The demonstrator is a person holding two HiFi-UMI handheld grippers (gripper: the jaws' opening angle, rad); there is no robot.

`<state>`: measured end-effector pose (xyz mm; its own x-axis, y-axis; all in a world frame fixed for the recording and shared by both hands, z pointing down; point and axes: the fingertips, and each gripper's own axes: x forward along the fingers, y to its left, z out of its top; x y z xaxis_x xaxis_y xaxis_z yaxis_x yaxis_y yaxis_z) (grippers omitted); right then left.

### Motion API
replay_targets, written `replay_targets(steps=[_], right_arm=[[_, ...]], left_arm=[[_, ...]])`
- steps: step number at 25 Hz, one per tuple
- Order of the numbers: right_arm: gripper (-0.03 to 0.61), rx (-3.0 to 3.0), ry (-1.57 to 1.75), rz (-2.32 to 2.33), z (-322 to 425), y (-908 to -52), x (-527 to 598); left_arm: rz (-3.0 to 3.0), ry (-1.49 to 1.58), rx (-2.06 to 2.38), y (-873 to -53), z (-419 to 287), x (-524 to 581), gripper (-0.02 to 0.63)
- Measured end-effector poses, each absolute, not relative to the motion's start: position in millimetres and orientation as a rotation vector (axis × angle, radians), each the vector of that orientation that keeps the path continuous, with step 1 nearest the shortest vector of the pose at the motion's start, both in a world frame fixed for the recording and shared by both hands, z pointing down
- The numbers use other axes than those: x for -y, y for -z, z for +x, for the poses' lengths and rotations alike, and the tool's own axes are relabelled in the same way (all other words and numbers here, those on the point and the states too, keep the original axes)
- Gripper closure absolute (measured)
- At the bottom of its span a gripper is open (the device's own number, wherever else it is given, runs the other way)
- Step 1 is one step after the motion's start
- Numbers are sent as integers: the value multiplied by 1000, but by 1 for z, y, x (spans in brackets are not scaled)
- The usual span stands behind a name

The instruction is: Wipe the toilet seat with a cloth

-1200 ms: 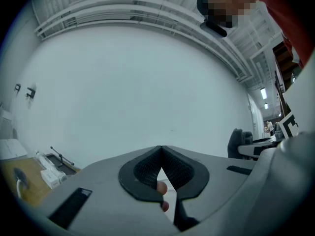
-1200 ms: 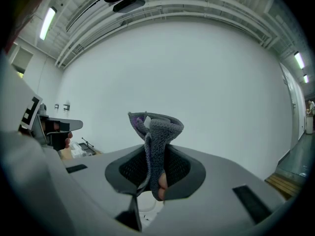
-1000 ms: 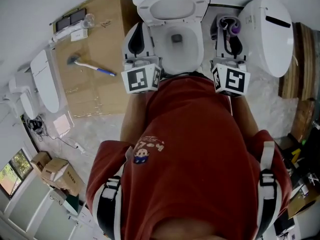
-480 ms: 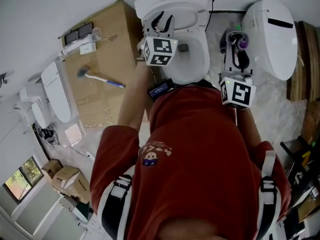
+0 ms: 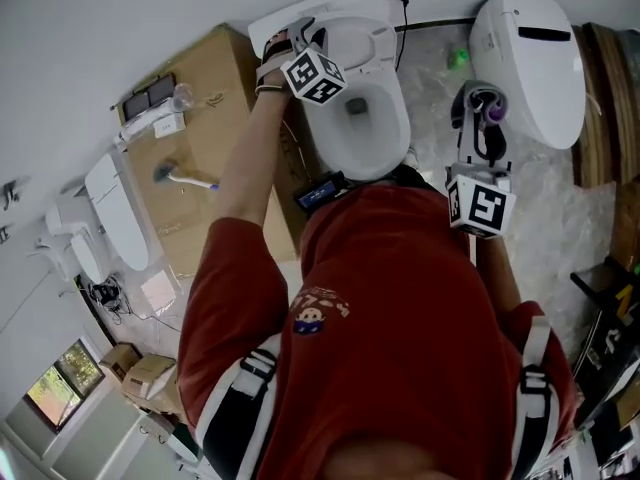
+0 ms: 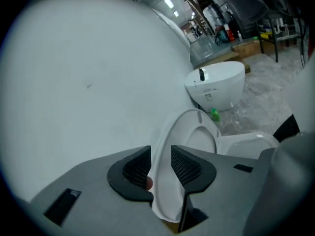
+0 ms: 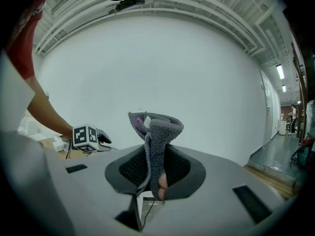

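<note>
Update: our left gripper [image 6: 161, 167] went from the front of the toilet [image 5: 393, 140] to its raised lid [image 6: 163, 198], jaws just opening wide astride its edge. Right gripper [image 7: 153, 173] pinches the bunched grey-purple knit cloth [image 7: 156, 132], off to the bowl's right.

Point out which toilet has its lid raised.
The middle toilet beside the cardboard box: its lid stands raised and the bowl is exposed. The toilet on the right has its lid shut.
</note>
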<state>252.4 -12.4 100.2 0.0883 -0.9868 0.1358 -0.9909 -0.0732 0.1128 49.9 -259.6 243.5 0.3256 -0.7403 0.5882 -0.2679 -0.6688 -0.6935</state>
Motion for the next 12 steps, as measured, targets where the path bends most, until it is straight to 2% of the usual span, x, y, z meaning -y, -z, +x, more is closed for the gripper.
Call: replay_targets(steps=[6,10,12], right_arm=[[511,1938,-55,2207,272,-102,0],[511,1921,-58,2225,281,-100,-2],[511,1922,-50,2225,282,-101,-2]], left_arm=[[-2025,1413,-870,-258,47,277,503],[-1987,1381,-891,-257,48,277,508],[-1969,1359,-908,-255,48,275,531]])
